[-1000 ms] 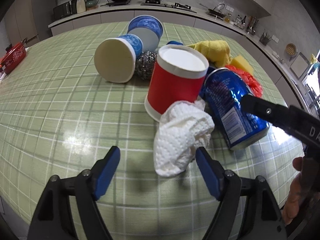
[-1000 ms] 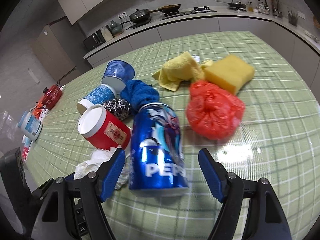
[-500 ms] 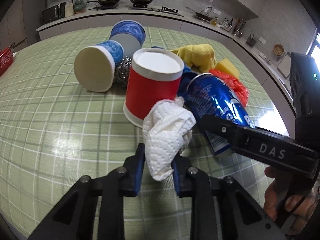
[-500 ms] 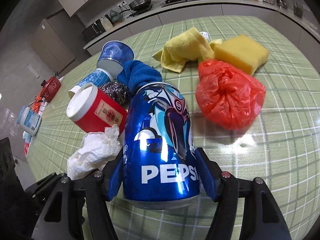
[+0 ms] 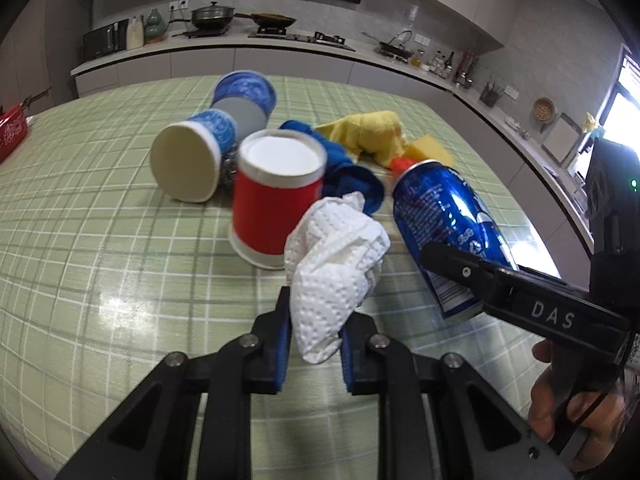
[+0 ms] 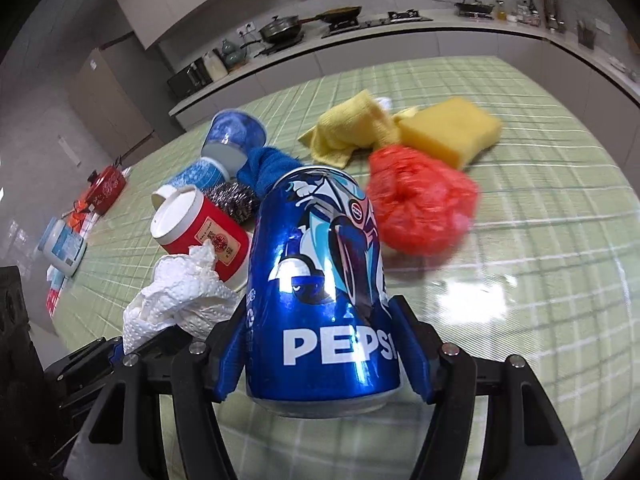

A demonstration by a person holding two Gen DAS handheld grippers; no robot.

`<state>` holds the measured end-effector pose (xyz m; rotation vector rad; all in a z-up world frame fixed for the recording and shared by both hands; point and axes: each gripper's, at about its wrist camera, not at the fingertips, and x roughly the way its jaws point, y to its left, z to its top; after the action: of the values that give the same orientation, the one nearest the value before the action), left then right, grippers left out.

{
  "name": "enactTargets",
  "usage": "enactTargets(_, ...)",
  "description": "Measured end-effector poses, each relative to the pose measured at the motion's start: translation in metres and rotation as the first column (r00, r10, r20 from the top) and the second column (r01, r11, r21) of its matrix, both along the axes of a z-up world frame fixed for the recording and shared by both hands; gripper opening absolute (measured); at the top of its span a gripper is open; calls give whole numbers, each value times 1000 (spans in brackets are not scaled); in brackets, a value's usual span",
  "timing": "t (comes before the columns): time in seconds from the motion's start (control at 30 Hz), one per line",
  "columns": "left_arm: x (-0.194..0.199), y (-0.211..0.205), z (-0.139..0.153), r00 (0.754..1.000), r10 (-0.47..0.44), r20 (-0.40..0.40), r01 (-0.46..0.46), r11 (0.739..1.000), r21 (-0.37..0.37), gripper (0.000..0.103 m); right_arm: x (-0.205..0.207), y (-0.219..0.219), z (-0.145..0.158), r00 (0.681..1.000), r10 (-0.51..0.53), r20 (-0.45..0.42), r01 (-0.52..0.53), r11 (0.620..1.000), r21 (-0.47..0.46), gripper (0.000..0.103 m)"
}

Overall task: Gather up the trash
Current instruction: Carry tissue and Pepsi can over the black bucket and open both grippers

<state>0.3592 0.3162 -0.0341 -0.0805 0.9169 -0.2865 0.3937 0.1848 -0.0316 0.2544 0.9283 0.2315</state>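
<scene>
I am looking over a crowded cluster on the green checked tabletop. A red cup is standing upside down right behind the crumpled paper towel, and a white-and-blue cup is lying on its side just beside it, with a second blue cup behind. A steel scourer is sitting between the cups, touching a blue cloth. Farther back, a yellow cloth is resting against a yellow sponge, and a red plastic bag is lying near the Pepsi can, on its right in the right wrist view.

My left hand-held gripper is pinching the paper towel, its blue pads pressed tight into the lower end of the wad; most of the towel is bulging out above the fingers, close to the red cup. Its jaws have just been closing, with the towel between them.

My right hand-held gripper is gripping the can's lower body, a pad on each side, partly open around its width. The jaws have just been closing on it. The can is tilting away from the camera. A hand is holding the right tool's handle.

The two tools are working side by side, nearly touching. Left of the cups and right of the can, the tabletop is lying open; a grey counter is running along beyond its far edge.
</scene>
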Motion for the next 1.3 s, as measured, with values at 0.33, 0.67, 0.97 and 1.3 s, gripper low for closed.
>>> enactTargets(0.33, -7, -77, 5, 984, -179, 23, 180, 983, -31, 22, -65, -97, 25, 971, -235, 46, 236, 972, -14, 68)
enactTargets(0.67, -32, -215, 14, 948, -315, 45, 317, 948, -24, 22, -127, -255, 33, 906, -416, 78, 417, 909, 1, 68)
enactTargets(0.97, -64, -390, 11, 948, -320, -4, 318, 945, -77, 22, -171, -447, 9, 897, -440, 45, 441, 897, -21, 68)
enactTargets(1.3, -74, -509, -35, 940, -322, -112, 316, 946, -68, 22, -184, -570, -51, 886, -458, -75, 456, 889, -40, 68)
